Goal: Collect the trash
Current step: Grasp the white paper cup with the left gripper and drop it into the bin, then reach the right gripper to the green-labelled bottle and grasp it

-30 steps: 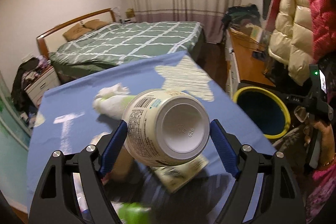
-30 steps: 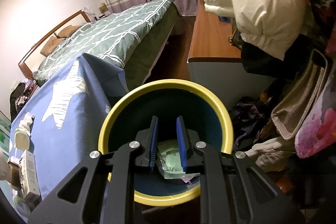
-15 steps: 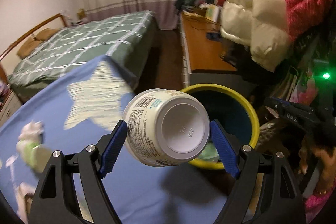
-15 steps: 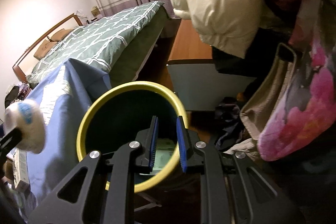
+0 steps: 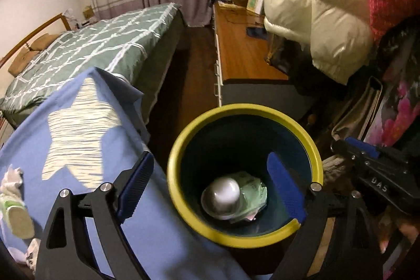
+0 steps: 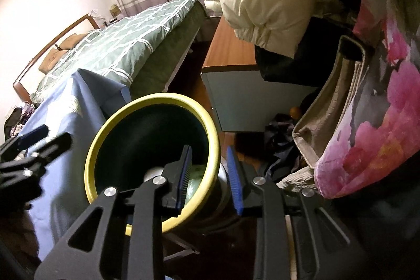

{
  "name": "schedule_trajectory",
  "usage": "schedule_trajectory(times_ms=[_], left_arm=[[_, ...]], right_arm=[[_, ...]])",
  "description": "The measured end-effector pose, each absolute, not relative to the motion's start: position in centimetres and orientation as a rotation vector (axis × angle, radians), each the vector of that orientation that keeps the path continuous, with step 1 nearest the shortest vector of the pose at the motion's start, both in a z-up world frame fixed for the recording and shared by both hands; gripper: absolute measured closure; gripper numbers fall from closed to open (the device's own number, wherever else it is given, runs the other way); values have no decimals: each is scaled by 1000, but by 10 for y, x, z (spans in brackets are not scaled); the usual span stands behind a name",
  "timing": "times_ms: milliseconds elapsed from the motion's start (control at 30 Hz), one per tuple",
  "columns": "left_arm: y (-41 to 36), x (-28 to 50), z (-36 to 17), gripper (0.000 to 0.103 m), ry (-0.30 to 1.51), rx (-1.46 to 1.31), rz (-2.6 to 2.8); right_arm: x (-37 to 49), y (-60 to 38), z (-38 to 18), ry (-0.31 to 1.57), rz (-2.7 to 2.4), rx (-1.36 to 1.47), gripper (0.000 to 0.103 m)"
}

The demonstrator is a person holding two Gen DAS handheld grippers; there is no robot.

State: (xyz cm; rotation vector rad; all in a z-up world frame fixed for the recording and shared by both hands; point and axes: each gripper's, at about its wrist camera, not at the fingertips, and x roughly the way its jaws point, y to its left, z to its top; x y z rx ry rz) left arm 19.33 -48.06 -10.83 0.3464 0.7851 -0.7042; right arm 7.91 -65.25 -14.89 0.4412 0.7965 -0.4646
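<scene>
The pale drink can (image 5: 221, 194) is blurred, loose and low inside the yellow-rimmed dark bin (image 5: 244, 109), beside a crumpled green wrapper (image 5: 253, 192). My left gripper (image 5: 210, 159) hangs over the bin mouth, its jaws opening wide with nothing between them. My right gripper (image 6: 209, 151) hovers at the bin's (image 6: 157, 99) near right rim. Its jaws are opening a little; the rim shows in the gap, and the pads press on nothing. Each gripper shows in the other's view: the right gripper (image 5: 362, 151) beside the bin, the left gripper (image 6: 34, 138) at the far left.
A table under a blue cloth with a pale star (image 5: 78, 138) stands left of the bin, with a white tissue wad (image 5: 10, 177) and a green-and-white packet (image 5: 15, 214) on it. A bed (image 5: 92, 49), a wooden cabinet (image 5: 241, 54), hanging puffy jackets (image 5: 315, 4) and bags (image 6: 328, 101) crowd around.
My left gripper swung right from above the table to above the bin and let go of the can, which dropped in. My right gripper shifted to the bin's right rim and widened.
</scene>
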Motion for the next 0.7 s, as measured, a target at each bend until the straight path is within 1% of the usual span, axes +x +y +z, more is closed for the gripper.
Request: schedule_trajectory(times_ms=[100,267,500,700], left_arm=[[-452,191,-91,15,771,320,-674],[-391,179,-62,11,745,254,-616],[-275,159,-28,10,682,175,-451],[-178,144,-17,7,649,127,-266]], right_arm=[[78,-646,-148,797,-456,436,77],[81,-627,-144,805,-414,411,76],[104,-556,-134,822,-263,329,76],[127,-486,-121,824,-101,258,76]])
